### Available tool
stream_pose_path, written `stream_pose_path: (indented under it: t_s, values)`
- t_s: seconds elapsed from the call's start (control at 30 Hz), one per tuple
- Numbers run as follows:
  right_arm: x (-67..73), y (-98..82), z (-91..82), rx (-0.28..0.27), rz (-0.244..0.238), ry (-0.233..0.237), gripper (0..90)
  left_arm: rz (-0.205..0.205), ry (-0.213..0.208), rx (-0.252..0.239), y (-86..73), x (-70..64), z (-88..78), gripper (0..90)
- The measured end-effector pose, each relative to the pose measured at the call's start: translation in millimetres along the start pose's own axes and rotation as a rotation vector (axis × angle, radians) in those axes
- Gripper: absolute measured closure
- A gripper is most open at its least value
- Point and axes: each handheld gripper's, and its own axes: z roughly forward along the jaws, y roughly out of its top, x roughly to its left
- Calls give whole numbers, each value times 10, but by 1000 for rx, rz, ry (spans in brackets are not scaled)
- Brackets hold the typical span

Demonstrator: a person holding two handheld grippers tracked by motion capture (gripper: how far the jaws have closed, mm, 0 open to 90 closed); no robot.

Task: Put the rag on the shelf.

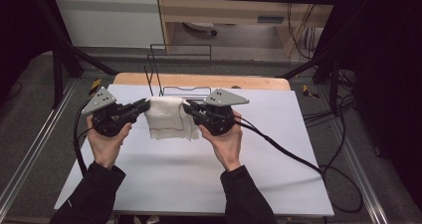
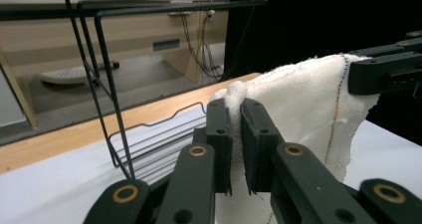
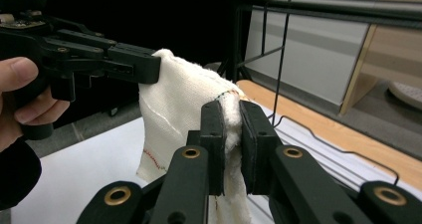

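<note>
- High view first: a white cloth hangs stretched between the two grippers, lifted off the white table and just in front of the black wire rack.
- Left gripper is clamped on the cloth's top corner on the person's left, on the near side of the rack. The left gripper view backs this up: both black jaws pinch a bunched fold of the fabric, with the rack's wires just beyond.
- Right gripper is doing the same at the other top corner, also just in front of the rack. In the right gripper view its jaws are squeezed on the hem.
- Cloth has a thin coloured stitch line along its edge.
- Writing or brands: can't read any on the cloth, the grippers or the rack, everything's too small or blurry.
</note>
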Motion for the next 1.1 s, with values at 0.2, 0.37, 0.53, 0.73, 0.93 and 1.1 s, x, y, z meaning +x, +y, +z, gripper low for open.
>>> stream_pose_path:
  t_s: [0.2,0.37,0.53,0.73,0.93,1.1]
  values:
    - [-28,99,-43,-22,-11,-8,821,12,-1,-32,112,-22,10,829]
    - [-52,199,-68,-43,-32,-20,820,9,3,-59,221,-20,33,829]
    - [-85,290,-94,-60,-43,-31,820,4,7,-88,301,-35,60,829]
    - [-123,381,-123,-82,-52,-45,821,8,8,-109,411,-37,93,829]
    - [-164,467,-141,-106,-55,-61,821,15,11,-122,513,-36,133,830]
    - [-202,533,-150,-125,-52,-76,821,19,11,-134,603,-33,164,829]
